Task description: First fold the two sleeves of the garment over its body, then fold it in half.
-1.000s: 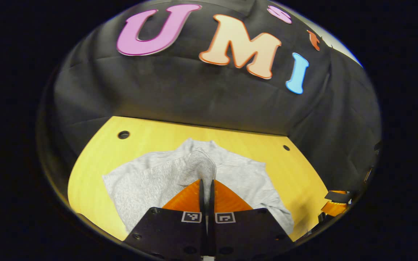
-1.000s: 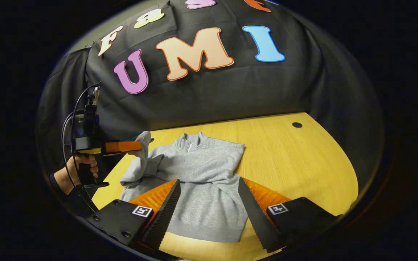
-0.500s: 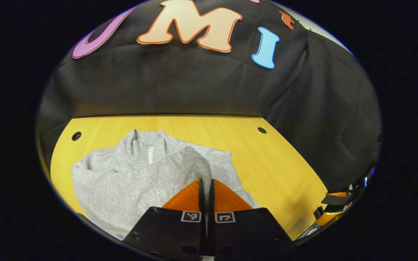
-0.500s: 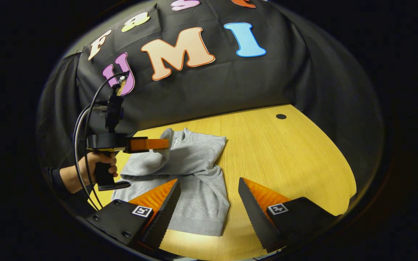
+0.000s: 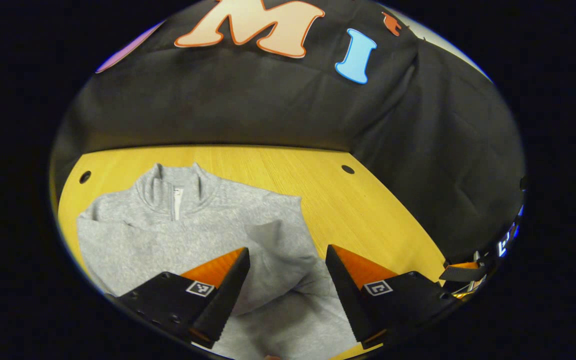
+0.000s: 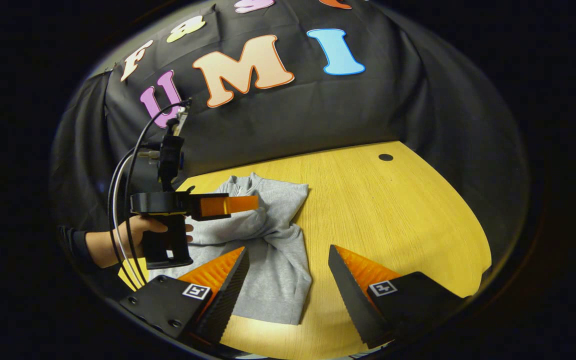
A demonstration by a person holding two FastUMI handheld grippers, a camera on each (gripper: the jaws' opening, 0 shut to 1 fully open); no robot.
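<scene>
A grey sweatshirt (image 5: 168,230) of soft, heathered fleece lies flat on the desk (image 5: 368,215), a smooth yellow wood-grain top with small round holes near its far edge. In the left gripper view the garment fills the lower left of the frame: a stand-up collar with a short zip (image 5: 175,202) sits at the upper left, and a sleeve (image 5: 273,250) lies folded across the body in rumpled creases, just ahead of the fingers. The left gripper (image 5: 288,265) is spread wide with nothing between its ridged, wedge-shaped fingers; the grey cloth shows through the gap.

In the right gripper view the sweatshirt (image 6: 273,250) lies at centre left, bunched where the folded sleeves cross its middle, its hem toward the bottom of the frame. The left gripper (image 6: 255,204) hangs over it at left centre, held by a hand (image 6: 140,235) in a dark sleeve, with black cables looping up from it. The right gripper (image 6: 288,262) is likewise wide apart and holds nothing, poised above the bare desk (image 6: 393,210) and the garment's lower edge.
</scene>
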